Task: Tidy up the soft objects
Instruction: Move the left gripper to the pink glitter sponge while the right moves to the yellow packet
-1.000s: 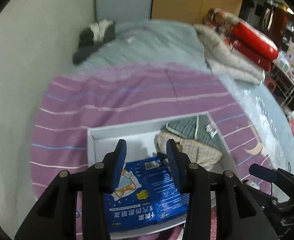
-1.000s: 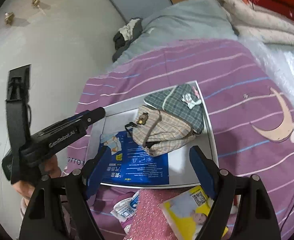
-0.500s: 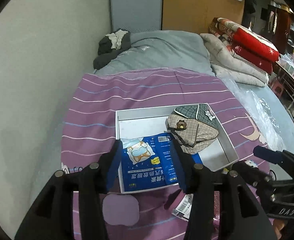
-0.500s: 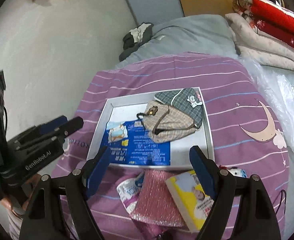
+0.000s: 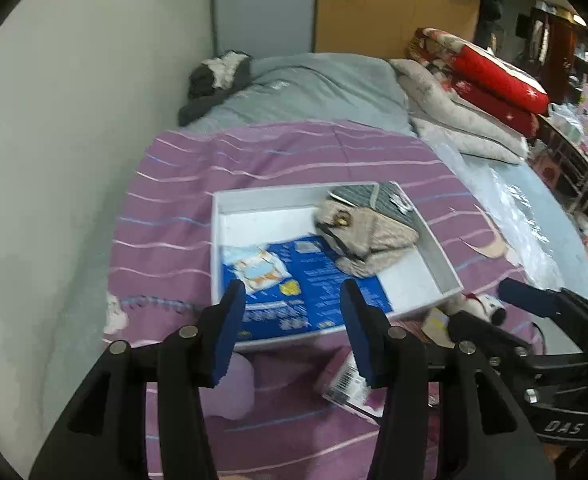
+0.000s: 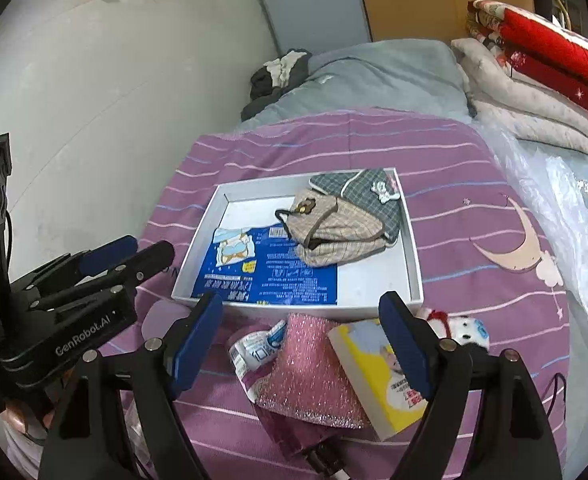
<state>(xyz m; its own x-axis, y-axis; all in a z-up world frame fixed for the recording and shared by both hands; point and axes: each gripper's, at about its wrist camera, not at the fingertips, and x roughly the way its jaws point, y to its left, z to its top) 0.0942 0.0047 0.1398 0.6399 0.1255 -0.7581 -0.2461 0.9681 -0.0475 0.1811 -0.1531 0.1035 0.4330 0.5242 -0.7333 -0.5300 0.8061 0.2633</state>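
Listing from the near edge: the right gripper [image 6: 302, 340] is held with its blue-padded jaws wide and empty above a loose cluster on the purple striped bedsheet [image 6: 474, 240]. The left gripper [image 5: 292, 328] is held partly spread, nothing between its pads, over the near rim of the box.

Lying outside the box, nearest: a pink glittery bubble-wrap pouch [image 6: 314, 376], a yellow-and-white flat packet [image 6: 378, 376] touching its right side, a small white-and-blue sachet [image 6: 256, 350] at its left, and a small white plush toy with a red scarf [image 6: 460, 326] further right, near the box's corner.

Beyond these, a shallow white rectangular cardboard box [image 6: 410, 248] is set on the sheet. Already stowed inside: a flat blue printed packet [image 6: 270, 270] in the near left part, and a beige checked fabric pouch [image 6: 334, 232] lying over a grey-green checked one [image 6: 358, 188] at the far right.

Judged about half done: three items are boxed, four left outside.

Furthest: a grey duvet [image 6: 374, 76] and folded red quilts [image 6: 550, 48].
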